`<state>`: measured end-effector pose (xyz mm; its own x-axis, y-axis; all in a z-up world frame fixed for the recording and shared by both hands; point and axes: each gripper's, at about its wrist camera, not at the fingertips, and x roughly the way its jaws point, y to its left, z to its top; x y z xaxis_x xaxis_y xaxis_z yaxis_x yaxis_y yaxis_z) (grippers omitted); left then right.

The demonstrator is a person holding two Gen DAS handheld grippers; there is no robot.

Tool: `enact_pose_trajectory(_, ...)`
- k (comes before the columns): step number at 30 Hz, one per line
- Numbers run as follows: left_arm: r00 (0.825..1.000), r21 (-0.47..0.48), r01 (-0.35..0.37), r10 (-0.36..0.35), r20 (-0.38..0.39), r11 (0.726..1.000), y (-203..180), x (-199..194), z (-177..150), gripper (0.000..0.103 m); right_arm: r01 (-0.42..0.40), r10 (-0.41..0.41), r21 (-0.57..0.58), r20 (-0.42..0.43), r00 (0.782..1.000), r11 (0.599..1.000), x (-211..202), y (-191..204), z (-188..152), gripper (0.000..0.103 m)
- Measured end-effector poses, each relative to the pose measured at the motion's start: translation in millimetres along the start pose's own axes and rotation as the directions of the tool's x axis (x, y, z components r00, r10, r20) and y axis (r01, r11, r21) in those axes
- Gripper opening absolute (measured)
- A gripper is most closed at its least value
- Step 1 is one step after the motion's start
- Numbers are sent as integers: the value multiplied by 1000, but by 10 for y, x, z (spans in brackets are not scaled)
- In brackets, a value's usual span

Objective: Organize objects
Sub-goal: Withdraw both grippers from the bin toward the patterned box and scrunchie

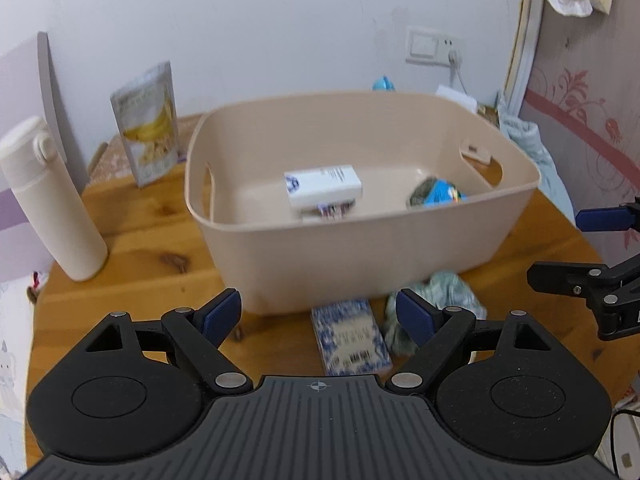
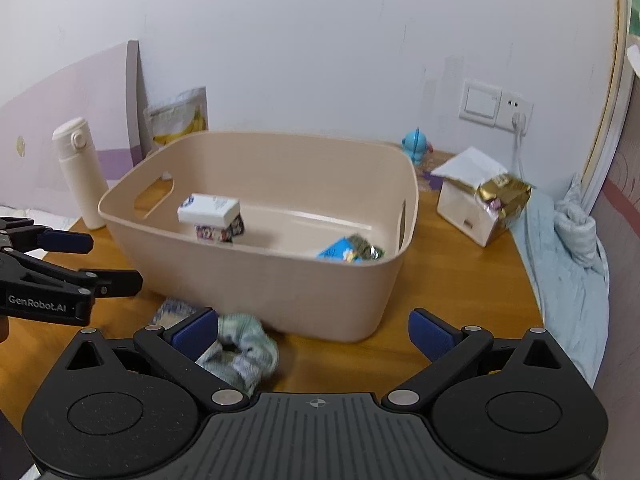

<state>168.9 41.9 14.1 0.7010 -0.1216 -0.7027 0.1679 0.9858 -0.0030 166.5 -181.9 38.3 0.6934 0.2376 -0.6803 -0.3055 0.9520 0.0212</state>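
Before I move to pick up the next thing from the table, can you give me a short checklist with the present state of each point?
1. Left gripper empty, jaws open: ok.
2. Right gripper empty, jaws open: ok.
3. Loose things left on the wooden table: not ok. The blue patterned book and the crumpled green cloth lie in front of the beige bin.
4. Book between the left jaws: ok, roughly centred ahead.
5. Cloth between the right jaws: not ok, it sits by the left finger.
6. Room in the bin: ok. Only the white box and blue snack packet show inside.
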Motion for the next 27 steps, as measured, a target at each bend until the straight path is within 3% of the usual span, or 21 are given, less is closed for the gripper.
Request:
enact_pose_trajectory(18,991,-20,38,-40,-129,999,-47,362,-268,86,-64,66,16,-144,987,998,367,60,-314,103)
enact_pose_trajectory(27,985,-27,45,-49,-166,999,-68,524,-298,86,-99,98,0,-173,980,995,584,131,-342,103)
